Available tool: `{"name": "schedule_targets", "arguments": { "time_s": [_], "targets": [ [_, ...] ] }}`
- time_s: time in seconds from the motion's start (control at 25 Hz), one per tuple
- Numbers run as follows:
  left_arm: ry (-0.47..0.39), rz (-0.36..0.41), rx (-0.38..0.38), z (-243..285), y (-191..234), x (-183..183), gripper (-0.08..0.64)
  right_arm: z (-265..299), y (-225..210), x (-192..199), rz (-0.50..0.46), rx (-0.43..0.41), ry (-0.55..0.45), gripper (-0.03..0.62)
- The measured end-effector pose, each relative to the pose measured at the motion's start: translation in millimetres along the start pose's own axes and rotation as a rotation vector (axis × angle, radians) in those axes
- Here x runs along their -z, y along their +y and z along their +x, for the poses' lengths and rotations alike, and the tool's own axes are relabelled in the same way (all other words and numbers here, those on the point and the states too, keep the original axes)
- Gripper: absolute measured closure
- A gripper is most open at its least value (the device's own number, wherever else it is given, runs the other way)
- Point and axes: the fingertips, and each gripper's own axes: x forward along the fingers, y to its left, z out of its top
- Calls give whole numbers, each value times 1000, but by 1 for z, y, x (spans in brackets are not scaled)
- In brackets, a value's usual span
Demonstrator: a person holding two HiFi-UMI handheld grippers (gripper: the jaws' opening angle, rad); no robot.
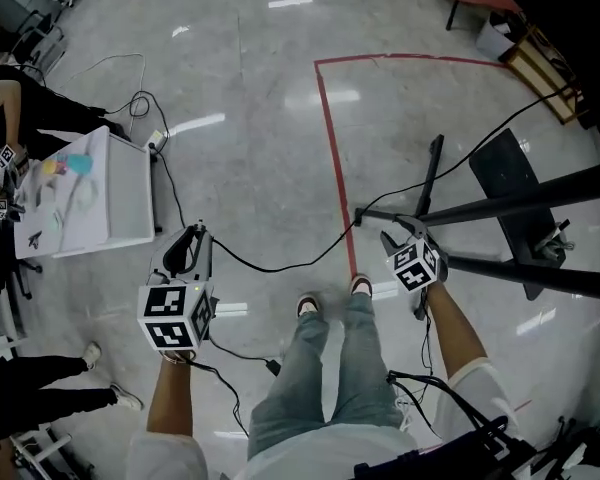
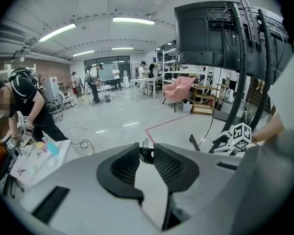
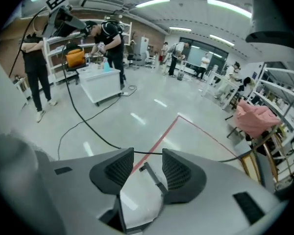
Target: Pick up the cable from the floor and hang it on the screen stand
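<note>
A thin black cable (image 1: pixel 280 267) sags in a loop between my two grippers, above the grey floor. My left gripper (image 1: pixel 194 232) is raised at the left and is shut on one part of the cable (image 2: pixel 146 154), which shows as a dark piece between the nearly closed jaw tips. My right gripper (image 1: pixel 395 230) is at the black screen stand (image 1: pixel 500 206), next to the end of its horizontal arm. Its jaws stand open, and the cable (image 3: pixel 88 126) runs across just beyond their tips without the pads (image 3: pixel 176 173) pressing it. The screen's dark back (image 2: pixel 220 33) fills the upper right of the left gripper view.
A white table (image 1: pixel 130 193) with small items stands at the left, with people beside it (image 1: pixel 10 118). A red tape line (image 1: pixel 332 148) crosses the floor. More black cables (image 1: pixel 130 103) lie near the table. The stand's legs (image 1: pixel 432 173) spread over the floor at the right.
</note>
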Motion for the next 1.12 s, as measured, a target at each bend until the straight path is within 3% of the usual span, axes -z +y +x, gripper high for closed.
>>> {"name": "schedule_targets", "arguments": {
  "time_s": [0.16, 0.56, 0.68, 0.96, 1.12],
  "targets": [
    [2, -2, 24, -26, 1, -14, 468, 22, 29, 1, -67, -105, 28, 419],
    [-6, -45, 58, -19, -14, 16, 468, 124, 78, 24, -488, -237, 140, 411],
    [5, -60, 55, -24, -14, 17, 468, 140, 80, 16, -597, -226, 118, 411],
    [-31, -86, 25, -52, -4, -1, 468, 155, 71, 11, -681, -226, 146, 411],
    [-36, -77, 11, -65, -4, -10, 468, 161, 82, 15, -870, -260, 151, 411]
  ]
}}
